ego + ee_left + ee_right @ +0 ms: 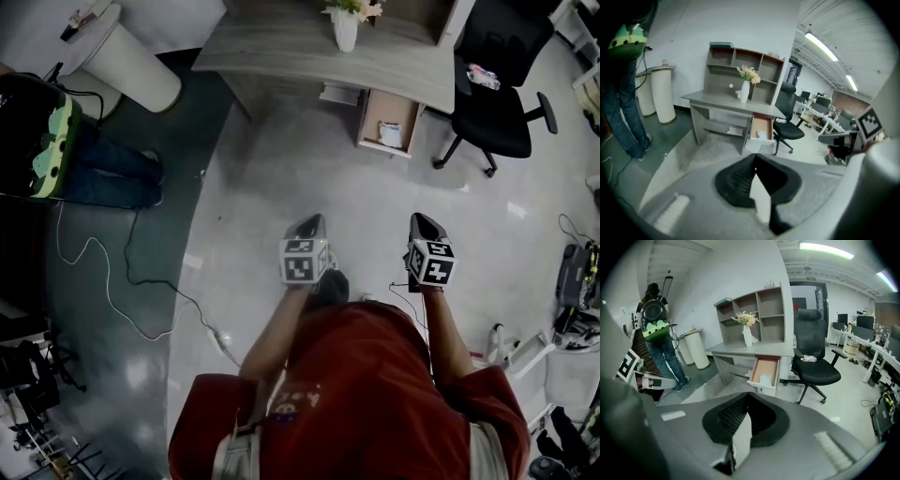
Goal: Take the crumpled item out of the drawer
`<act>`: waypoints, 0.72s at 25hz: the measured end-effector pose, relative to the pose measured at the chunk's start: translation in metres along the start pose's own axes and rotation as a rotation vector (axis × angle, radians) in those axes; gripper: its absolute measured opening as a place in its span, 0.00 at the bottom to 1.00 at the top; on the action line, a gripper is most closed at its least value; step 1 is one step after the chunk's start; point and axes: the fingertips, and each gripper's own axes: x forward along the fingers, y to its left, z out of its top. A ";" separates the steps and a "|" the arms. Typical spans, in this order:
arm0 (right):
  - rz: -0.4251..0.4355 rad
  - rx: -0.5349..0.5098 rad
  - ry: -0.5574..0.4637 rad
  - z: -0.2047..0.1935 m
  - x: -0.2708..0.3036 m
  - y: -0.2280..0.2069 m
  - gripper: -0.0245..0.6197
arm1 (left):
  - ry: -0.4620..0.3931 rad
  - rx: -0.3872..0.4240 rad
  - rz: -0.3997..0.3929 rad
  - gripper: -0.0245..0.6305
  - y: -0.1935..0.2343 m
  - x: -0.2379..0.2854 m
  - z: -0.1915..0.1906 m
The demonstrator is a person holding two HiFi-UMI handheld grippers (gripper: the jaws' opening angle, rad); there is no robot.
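Note:
An open wooden drawer [384,114] juts out of the grey desk [281,52] at the far side of the floor. A white crumpled item [391,135] lies in the drawer's front end; it also shows in the left gripper view [762,135] and the right gripper view [765,379]. My left gripper [309,221] and right gripper [422,219] are held side by side over the bare floor, well short of the desk. Both point toward the drawer [766,370]. The left gripper [755,157] and the right gripper [747,394] each have their jaws together at the tips, with nothing held.
A black office chair [497,89] stands right of the drawer. A white vase of flowers [346,28] sits on the desk. A person with a green backpack [47,141] stands at left beside a white cylindrical bin [131,61]. A white cable [131,286] trails across the floor.

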 end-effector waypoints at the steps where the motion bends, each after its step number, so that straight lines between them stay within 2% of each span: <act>1: -0.005 0.000 0.004 0.004 0.006 0.003 0.04 | 0.001 0.000 -0.005 0.03 0.006 0.003 0.005; 12: -0.036 0.020 0.003 0.060 0.073 0.062 0.04 | 0.014 0.021 -0.056 0.03 0.091 0.026 0.059; 18: -0.059 0.029 0.019 0.066 0.089 0.070 0.04 | 0.029 0.021 -0.073 0.03 0.112 0.038 0.068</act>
